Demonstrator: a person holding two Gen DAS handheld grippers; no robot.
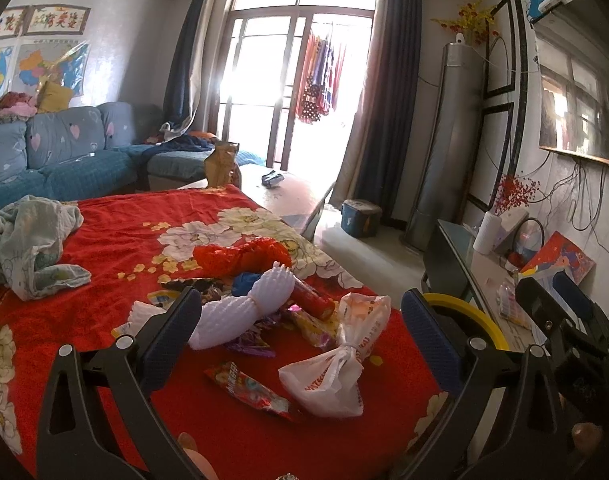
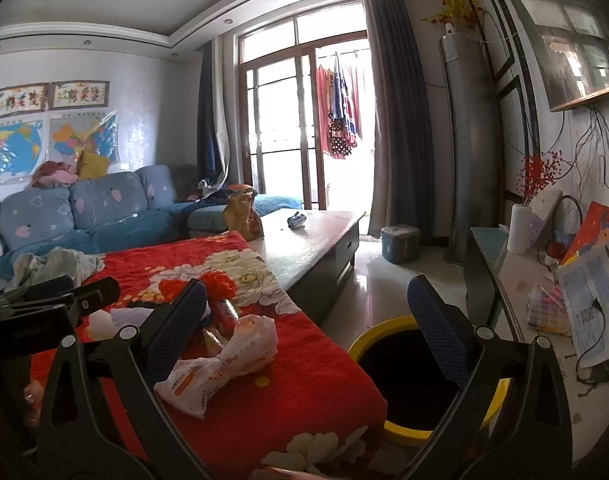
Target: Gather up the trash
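Note:
A pile of trash lies on the red floral cloth (image 1: 104,248): a white foam net (image 1: 240,312), a red foam net (image 1: 240,256), a red tube wrapper (image 1: 312,300), a red snack wrapper (image 1: 248,388) and a knotted white plastic bag (image 1: 336,364). My left gripper (image 1: 302,336) hovers open just in front of the pile, holding nothing. My right gripper (image 2: 308,328) is open too, between the white plastic bag (image 2: 224,364) and the yellow-rimmed bin (image 2: 408,428) on the floor beside the cloth. The bin's rim (image 1: 460,306) shows behind my left gripper's right finger.
A crumpled pale cloth (image 1: 28,240) lies at the cloth's left. A coffee table (image 2: 316,236) with a brown paper bag (image 2: 242,216) stands beyond. A blue sofa (image 2: 104,216) is at the left, a blue stool (image 2: 400,244) on the floor, a cluttered TV stand (image 2: 516,280) at the right.

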